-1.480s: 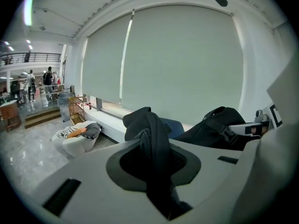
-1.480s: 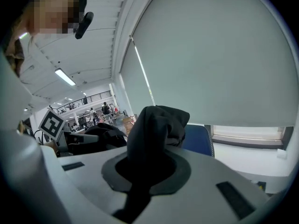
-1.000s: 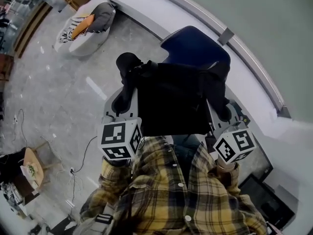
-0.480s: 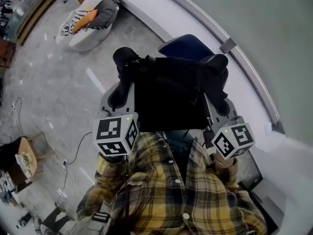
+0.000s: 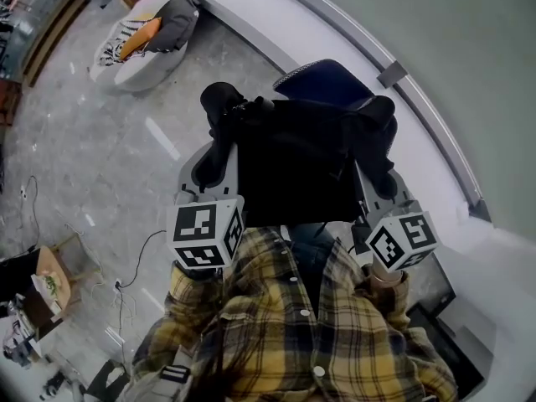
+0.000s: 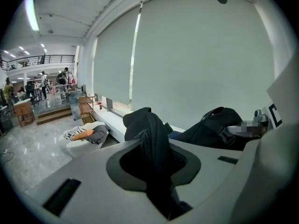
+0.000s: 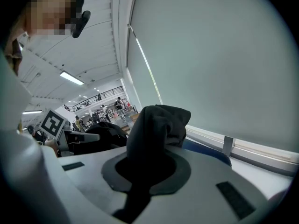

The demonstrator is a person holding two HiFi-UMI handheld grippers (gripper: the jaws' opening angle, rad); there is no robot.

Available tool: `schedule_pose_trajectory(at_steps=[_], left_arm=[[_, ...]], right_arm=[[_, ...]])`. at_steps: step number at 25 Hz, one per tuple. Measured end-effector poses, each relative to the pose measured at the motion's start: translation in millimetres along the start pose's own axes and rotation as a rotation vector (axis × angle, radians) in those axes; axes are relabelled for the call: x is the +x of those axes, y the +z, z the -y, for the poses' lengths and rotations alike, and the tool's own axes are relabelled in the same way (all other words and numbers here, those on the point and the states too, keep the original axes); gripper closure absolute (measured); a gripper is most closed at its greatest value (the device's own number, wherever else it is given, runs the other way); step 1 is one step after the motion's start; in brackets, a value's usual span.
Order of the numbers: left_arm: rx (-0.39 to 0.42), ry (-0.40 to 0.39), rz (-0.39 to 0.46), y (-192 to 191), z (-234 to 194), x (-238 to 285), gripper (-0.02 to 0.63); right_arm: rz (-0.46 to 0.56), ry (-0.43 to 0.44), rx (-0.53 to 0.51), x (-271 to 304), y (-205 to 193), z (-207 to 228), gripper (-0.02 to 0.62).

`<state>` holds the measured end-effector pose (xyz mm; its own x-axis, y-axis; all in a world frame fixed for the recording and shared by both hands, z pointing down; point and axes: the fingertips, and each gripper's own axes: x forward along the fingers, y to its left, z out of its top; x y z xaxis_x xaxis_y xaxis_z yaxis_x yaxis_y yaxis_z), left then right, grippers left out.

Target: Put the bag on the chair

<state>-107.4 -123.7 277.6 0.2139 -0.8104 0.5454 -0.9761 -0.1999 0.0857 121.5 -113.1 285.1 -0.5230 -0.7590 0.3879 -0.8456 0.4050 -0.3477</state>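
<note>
1. Grey marbled floor (image 5: 92,149) is filling the head view, with a beanbag (image 5: 142,36) lying beside a white ledge (image 5: 251,19). The black bag (image 5: 293,170) is hanging between the left hand-held gripper (image 5: 219,141) and the right hand-held gripper (image 5: 373,151), covering most of the blue chair (image 5: 331,75). Whether it is resting on the seat I cannot tell.
2. Left gripper view: the left hand-held gripper (image 6: 156,181) is clamping a black strap (image 6: 149,139) of the bag, with a pale window blind (image 6: 201,55) hanging behind.
3. Right gripper view: the right hand-held gripper (image 7: 140,190) is pinching a bunched part of the bag (image 7: 156,125), with the chair (image 7: 210,152) showing just beyond.
</note>
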Motion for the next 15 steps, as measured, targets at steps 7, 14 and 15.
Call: schedule_pose_trajectory(at_steps=[7, 14, 15], left_arm=[[-0.010, -0.022, -0.041, -17, -10, 12, 0.525], [-0.009, -0.034, -0.119, -59, -7, 38, 0.526], [-0.015, -0.038, -0.130, -66, -7, 42, 0.526]], right_arm=[[-0.048, 0.000, -0.018, 12, -17, 1, 0.561], [-0.134, -0.020, -0.023, 30, -58, 22, 0.561], [-0.149, -0.023, -0.024, 33, -65, 25, 0.561]])
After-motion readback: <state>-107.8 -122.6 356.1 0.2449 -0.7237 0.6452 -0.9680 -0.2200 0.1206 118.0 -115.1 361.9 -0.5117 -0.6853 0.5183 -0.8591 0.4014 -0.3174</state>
